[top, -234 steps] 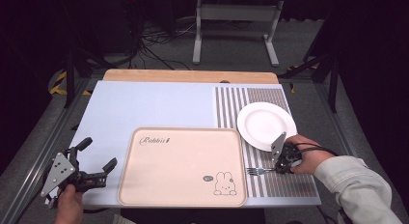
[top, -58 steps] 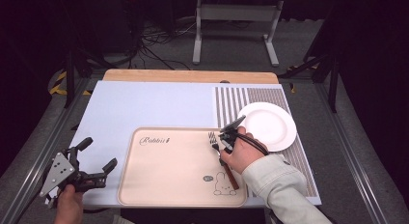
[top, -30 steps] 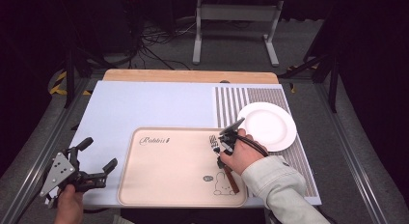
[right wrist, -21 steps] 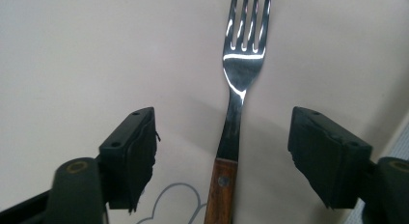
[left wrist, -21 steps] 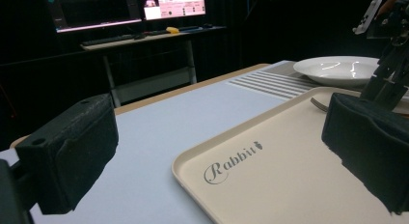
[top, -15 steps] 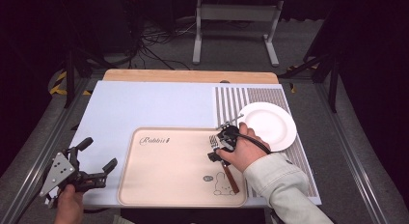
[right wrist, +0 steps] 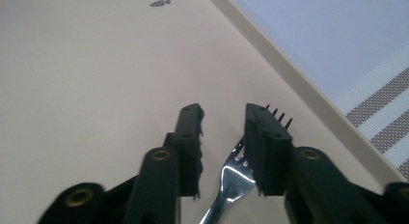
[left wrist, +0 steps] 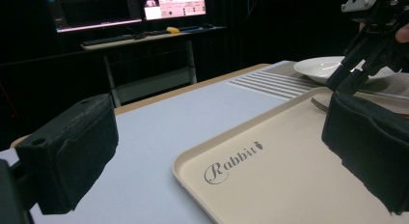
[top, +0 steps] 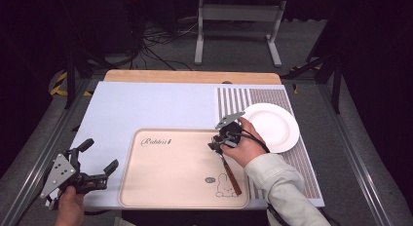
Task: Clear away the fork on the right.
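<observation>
While the person's left hand (top: 68, 206) grips its tool at the near left corner of the table, the left gripper (top: 100, 160) hangs over the pale blue tabletop (top: 146, 106) just left of the tray, its two black padded jaws spread wide apart with nothing between them. In the left gripper view those jaws frame the beige rectangular plastic tray (left wrist: 270, 180) printed with the word "Rabbit".

Farther in, the tray (top: 170, 172) lies flat at the near middle of the table, a small rabbit drawing at its near right corner. On its right part rests the silver metal fork with a brown wooden handle (top: 229, 172), handle toward the person, tines pointing away.

Over the fork's head the right gripper (top: 216, 144) is held by the person's right hand (top: 243, 148), a light sleeve behind it. In the right gripper view its jaws stand a little apart on either side of the fork's neck (right wrist: 231, 178), not pressing on it, with the tines peeking past the right jaw.

Beyond that, the round white ceramic plate (top: 270, 126) sits on a grey-and-white striped placemat (top: 238, 97) at the table's right.
</observation>
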A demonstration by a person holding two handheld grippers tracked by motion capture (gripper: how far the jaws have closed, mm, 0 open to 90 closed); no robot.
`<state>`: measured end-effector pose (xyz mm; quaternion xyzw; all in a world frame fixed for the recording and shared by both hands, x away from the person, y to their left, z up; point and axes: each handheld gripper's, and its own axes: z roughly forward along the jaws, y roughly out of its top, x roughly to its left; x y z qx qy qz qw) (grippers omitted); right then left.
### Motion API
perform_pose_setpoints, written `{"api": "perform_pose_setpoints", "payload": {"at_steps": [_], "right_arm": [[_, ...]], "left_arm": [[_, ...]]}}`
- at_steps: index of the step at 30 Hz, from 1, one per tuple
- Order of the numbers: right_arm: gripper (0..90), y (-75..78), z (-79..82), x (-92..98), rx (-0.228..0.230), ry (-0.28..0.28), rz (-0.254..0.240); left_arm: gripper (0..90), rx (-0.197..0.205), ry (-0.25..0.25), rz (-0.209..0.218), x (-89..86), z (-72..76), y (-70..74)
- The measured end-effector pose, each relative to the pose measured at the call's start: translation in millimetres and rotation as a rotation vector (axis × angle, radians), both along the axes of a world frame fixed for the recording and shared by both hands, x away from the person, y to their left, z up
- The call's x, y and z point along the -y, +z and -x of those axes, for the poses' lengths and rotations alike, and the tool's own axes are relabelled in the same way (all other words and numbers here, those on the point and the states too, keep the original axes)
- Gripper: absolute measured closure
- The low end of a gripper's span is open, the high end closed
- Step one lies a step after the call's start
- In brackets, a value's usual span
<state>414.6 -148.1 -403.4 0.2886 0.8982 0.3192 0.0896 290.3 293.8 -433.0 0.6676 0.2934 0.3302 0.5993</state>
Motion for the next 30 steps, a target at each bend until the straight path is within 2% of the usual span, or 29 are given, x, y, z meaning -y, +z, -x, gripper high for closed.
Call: {"api": "perform_pose_setpoints", "payload": {"at_steps": [3, 7, 17, 19, 30], "right_arm": [[75.1, -3.5, -2.4, -1.1, 0.012, 0.064, 0.019], [90.0, -7.0, -3.7, -2.7, 0.006, 0.086, 0.034], [90.0, -21.7, -6.6, -4.0, -0.050, 0.096, 0.049], [90.0, -23.6, -6.4, -4.3, -0.059, 0.095, 0.069], [90.0, -28.1, -7.0, -6.5, -0.066, 0.085, 0.094]], "left_arm": [[0.1, 0.000, 0.000, 0.000, -0.1, -0.1, 0.0], [0.1, 0.001, 0.000, 0.000, 0.0, -0.1, 0.0], [0.1, -0.002, 0.001, -0.002, 0.1, -0.1, 0.1], [0.1, -0.002, 0.001, -0.003, 0.1, -0.1, 0.1], [0.1, -0.001, 0.000, -0.005, 0.0, -0.2, 0.2]]}}
